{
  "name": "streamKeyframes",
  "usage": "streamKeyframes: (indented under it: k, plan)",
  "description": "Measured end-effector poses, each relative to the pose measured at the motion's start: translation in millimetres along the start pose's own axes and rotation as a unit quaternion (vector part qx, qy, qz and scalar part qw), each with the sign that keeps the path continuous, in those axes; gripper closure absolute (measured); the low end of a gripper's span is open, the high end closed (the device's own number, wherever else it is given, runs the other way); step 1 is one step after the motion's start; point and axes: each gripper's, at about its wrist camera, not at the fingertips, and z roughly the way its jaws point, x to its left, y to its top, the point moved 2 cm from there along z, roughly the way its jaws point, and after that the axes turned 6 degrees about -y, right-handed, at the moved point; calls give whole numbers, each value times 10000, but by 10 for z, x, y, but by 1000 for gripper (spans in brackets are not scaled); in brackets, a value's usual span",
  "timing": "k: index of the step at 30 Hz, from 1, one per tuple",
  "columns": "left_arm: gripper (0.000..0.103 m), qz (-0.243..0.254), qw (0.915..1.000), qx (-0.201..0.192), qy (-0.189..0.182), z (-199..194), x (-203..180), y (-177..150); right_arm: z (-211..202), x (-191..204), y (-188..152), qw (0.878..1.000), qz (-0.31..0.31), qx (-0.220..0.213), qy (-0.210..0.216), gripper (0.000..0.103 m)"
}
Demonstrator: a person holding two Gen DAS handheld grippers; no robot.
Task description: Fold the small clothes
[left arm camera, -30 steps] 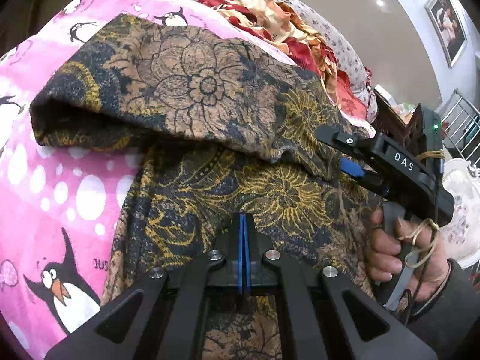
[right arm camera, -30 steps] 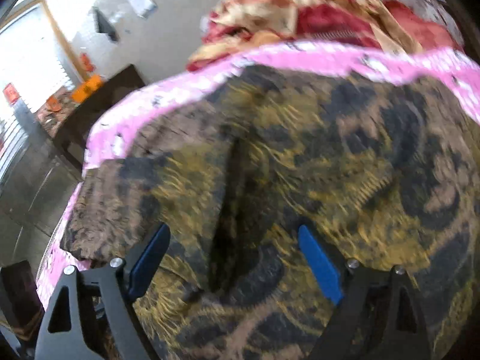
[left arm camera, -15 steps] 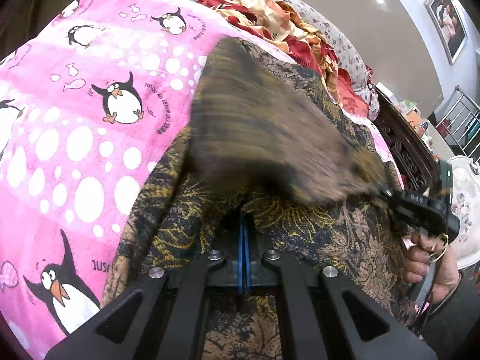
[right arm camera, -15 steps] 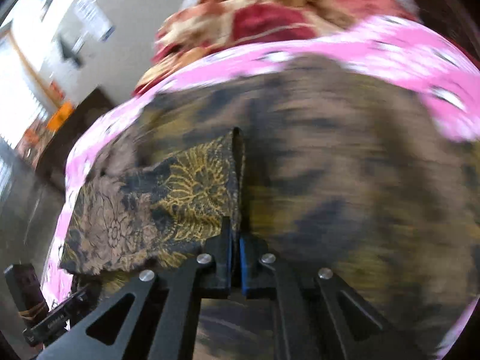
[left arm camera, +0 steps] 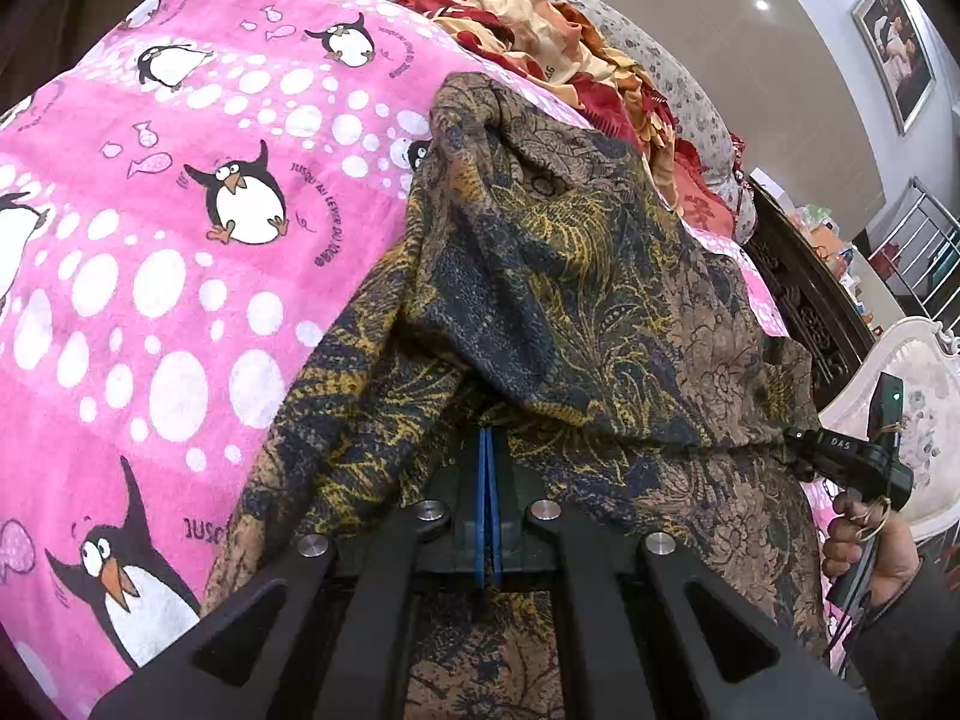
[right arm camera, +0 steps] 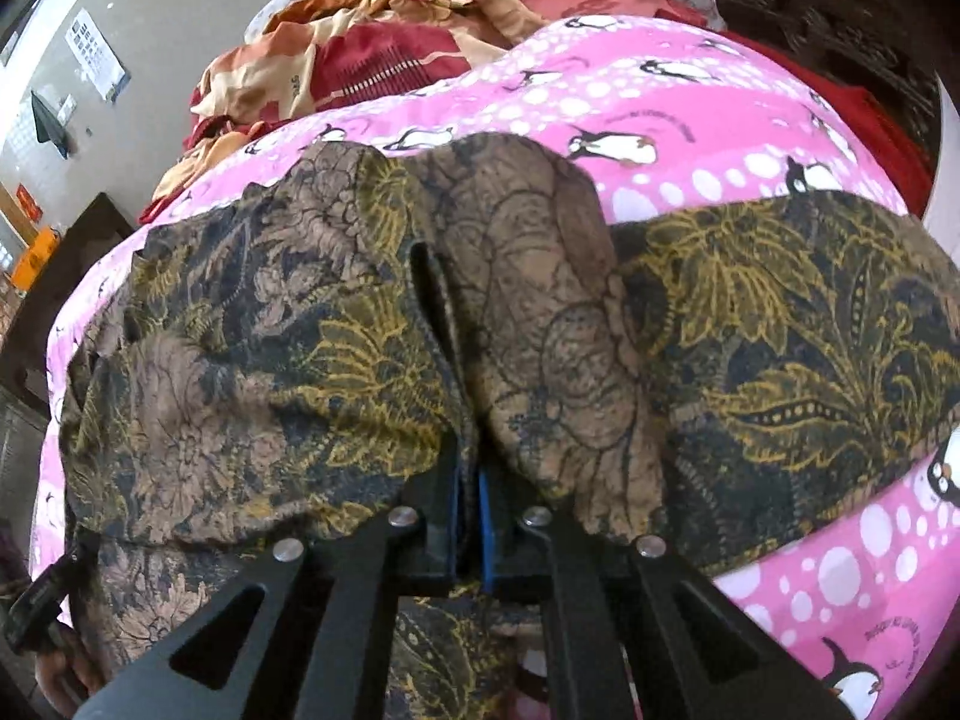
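Note:
A brown, navy and gold batik garment (left arm camera: 576, 300) lies bunched on a pink penguin blanket (left arm camera: 180, 252). My left gripper (left arm camera: 486, 456) is shut on the garment's near edge, its blue pads pressed together under a fold. My right gripper (right arm camera: 471, 480) is shut on another edge of the same garment (right arm camera: 372, 348), with cloth draped over its fingers. The right gripper also shows in the left wrist view (left arm camera: 840, 456) at the right, pulling the cloth taut.
A heap of red and cream clothes (left arm camera: 558, 48) and a grey spotted pillow (left arm camera: 678, 90) lie at the far end of the blanket. A dark carved wooden frame (left arm camera: 804, 312) and a white chair (left arm camera: 918, 384) stand at the right.
My right gripper closed on the garment's far flap and swept it across to the right, uncovering the pink blanket. My left gripper stayed shut in place.

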Motion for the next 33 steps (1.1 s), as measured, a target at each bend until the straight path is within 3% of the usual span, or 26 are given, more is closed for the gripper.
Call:
streamKeyframes:
  k: [2,5,6,7,9,11,13,15,16,18,22,25,27,30,33]
  plan:
    - [103,88,9998,60,167,-23,-64,20,-115,34,-12,10000,15,-12,31,89]
    - [101,547,9948,-578,628,-279,-372,186,-489,140,-56,9975,-354,-599,-119,79]
    - [87,928,9894,-894,676,-347,-555,298,-608,191,-73,9947,-532,-850,-246,70]
    - [81,1082,9864,-1028,683,-362,-638,355,-727,267,-95,9900,-732,-1156,-344,63]
    - [68,1362,9800,-1284,674,-282,-816,540,-816,371,-115,9863,-857,-1390,-252,61]
    - [68,1406,9817,-1053,733,-63,-822,634,-733,538,-111,9865,-965,-1310,176,61]
    - [74,1183,9871,-317,1033,366,-637,662,-525,638,-120,9884,-1067,-1034,325,61]
    - [88,930,9855,258,1397,663,-417,612,-123,636,-134,9922,-1134,-481,-166,61]
    - [88,1048,9843,173,1413,669,-417,609,66,597,-150,9933,-1095,-83,-359,61]
    - [87,1249,9809,6,1491,612,-523,659,-16,592,-53,9949,-915,-359,-224,61]
    - [87,1021,9839,-269,1438,670,-589,963,-102,725,247,9912,-977,-893,98,61]
    - [77,905,9819,225,1651,976,-352,1048,242,732,349,9945,-933,-461,93,57]
    - [77,1188,9786,168,1673,960,-405,1031,332,720,333,9942,-975,-442,-63,56]
    - [77,1238,9793,217,1586,820,-469,922,88,765,337,9919,-1121,-599,-80,56]
    - [77,1264,9818,71,1419,568,-517,732,-327,544,273,9892,-969,-1097,-73,56]
